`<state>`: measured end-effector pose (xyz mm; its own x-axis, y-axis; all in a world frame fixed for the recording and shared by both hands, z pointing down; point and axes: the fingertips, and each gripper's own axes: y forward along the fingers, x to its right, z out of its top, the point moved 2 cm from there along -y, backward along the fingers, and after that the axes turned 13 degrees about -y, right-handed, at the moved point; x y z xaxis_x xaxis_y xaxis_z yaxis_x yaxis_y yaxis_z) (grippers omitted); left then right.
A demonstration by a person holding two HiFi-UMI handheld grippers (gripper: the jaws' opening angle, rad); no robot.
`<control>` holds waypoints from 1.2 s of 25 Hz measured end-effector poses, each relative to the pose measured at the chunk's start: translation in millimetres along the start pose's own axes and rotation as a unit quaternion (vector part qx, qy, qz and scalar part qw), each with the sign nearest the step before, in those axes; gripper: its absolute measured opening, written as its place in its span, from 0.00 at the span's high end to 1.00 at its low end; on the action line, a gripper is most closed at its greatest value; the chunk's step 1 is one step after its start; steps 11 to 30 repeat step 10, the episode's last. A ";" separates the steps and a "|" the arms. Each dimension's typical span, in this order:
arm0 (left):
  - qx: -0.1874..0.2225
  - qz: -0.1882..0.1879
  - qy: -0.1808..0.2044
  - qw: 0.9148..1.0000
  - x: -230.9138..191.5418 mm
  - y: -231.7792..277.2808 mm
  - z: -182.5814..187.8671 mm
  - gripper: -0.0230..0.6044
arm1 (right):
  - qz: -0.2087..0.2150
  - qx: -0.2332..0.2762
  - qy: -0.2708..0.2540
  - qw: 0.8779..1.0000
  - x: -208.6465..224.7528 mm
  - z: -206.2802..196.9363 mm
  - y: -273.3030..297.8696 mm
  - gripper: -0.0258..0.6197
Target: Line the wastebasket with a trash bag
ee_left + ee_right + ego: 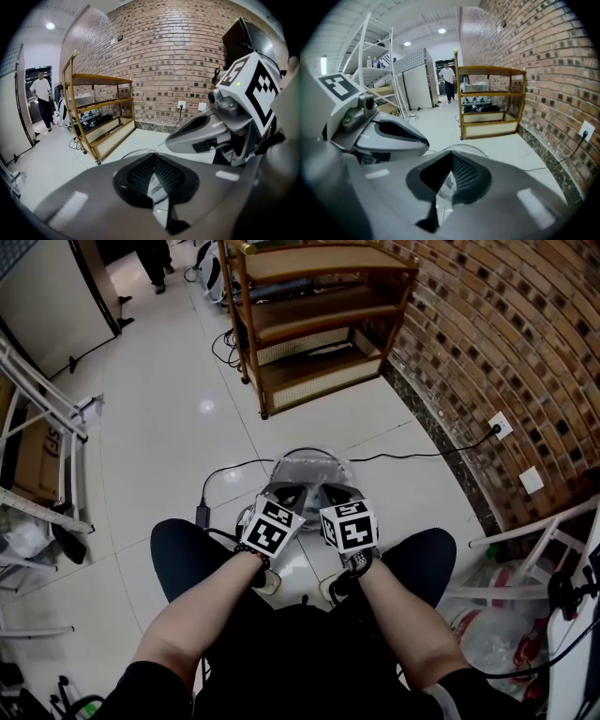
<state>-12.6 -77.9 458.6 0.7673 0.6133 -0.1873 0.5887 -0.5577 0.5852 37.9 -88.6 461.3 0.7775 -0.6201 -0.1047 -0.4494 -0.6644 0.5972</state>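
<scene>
Left gripper (284, 495) and right gripper (330, 495) are nearly closed, each pinching bag (447, 185) film. The basket (309, 457) stands directly below; both grippers hide its near rim.

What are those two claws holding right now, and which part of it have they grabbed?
Both the left gripper and right gripper have jaws shut on thin clear film, apparently the trash bag at its edge, above the wastebasket.

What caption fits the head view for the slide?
Seated person holds left tool and right tool side by side above the wastebasket, both shut on the clear trash bag.
</scene>
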 end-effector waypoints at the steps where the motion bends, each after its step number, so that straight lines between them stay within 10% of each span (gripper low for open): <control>1: 0.001 0.000 0.000 1.000 0.6 -0.5 0.4 0.96 | 0.000 0.000 0.000 1.000 -0.1 0.4 -0.8 0.96; 30: 0.003 0.000 0.000 1.000 2.8 -6.0 1.1 0.96 | -0.003 0.000 -0.002 1.000 -3.2 1.2 -6.3 0.96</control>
